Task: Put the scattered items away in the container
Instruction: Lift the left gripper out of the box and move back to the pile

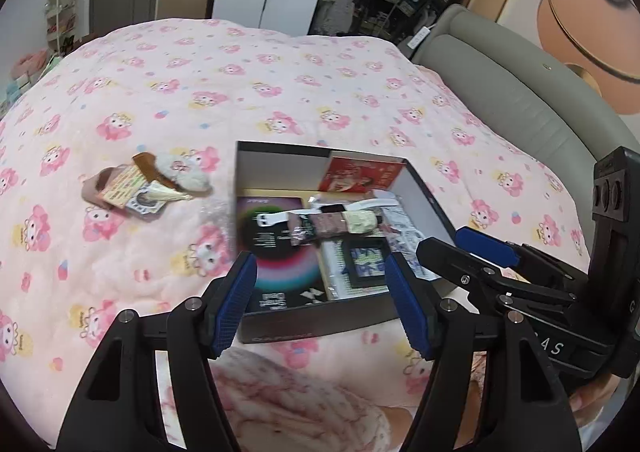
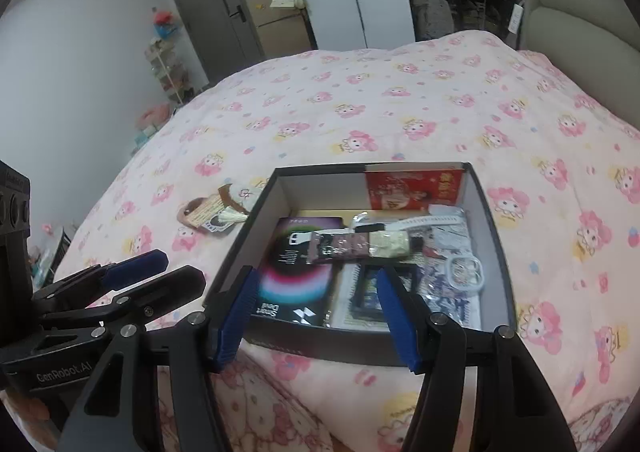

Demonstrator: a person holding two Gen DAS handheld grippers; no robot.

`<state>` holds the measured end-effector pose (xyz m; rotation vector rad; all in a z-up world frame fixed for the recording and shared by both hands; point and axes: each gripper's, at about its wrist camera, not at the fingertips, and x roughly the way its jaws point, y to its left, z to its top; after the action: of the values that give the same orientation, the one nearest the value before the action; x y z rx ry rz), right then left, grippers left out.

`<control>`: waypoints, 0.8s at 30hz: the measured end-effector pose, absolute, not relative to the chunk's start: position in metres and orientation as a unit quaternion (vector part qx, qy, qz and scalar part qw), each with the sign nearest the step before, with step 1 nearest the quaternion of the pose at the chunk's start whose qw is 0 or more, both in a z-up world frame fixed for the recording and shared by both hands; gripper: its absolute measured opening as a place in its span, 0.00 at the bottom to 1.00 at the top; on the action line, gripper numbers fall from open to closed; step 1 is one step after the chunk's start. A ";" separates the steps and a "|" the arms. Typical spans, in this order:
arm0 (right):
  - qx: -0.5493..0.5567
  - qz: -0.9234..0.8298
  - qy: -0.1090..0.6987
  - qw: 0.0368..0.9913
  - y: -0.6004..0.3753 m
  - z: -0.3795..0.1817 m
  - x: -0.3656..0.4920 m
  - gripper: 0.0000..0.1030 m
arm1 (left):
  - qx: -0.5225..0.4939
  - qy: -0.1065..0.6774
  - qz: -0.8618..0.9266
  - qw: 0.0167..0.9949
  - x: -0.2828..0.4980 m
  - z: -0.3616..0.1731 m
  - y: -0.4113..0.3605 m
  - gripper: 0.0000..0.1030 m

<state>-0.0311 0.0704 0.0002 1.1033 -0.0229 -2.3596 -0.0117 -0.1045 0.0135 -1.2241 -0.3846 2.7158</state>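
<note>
The dark cardboard box with pale inner walls sits on the pink cartoon-print quilt, already holding a white-strapped watch and cards. A small pile of flat paper cards and a fluffy white charm lies on the quilt well left of the box. It looks light, floppy and loosely stacked, so pinching 1 protruding edge seems safest. The left gripper and right gripper both gape wide, holding nothing.
</note>
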 end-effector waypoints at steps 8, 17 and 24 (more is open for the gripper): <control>0.407 -0.866 0.018 0.289 0.026 -0.002 -0.030 0.56 | -0.400 -0.154 0.903 0.036 -0.002 0.004 -0.147 0.66; 0.421 -0.850 0.055 0.314 -0.031 -0.015 -0.033 0.56 | -0.405 -0.188 0.895 0.008 -0.003 -0.016 -0.199 0.66; 0.448 -0.830 0.069 0.324 -0.067 -0.028 -0.051 0.56 | -0.405 -0.226 0.886 -0.004 -0.015 -0.037 -0.234 0.67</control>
<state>-0.0511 -0.0668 -0.0278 1.1759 0.1797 -2.1772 -0.0147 -0.2335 -0.0365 -1.2764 -0.7131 2.7897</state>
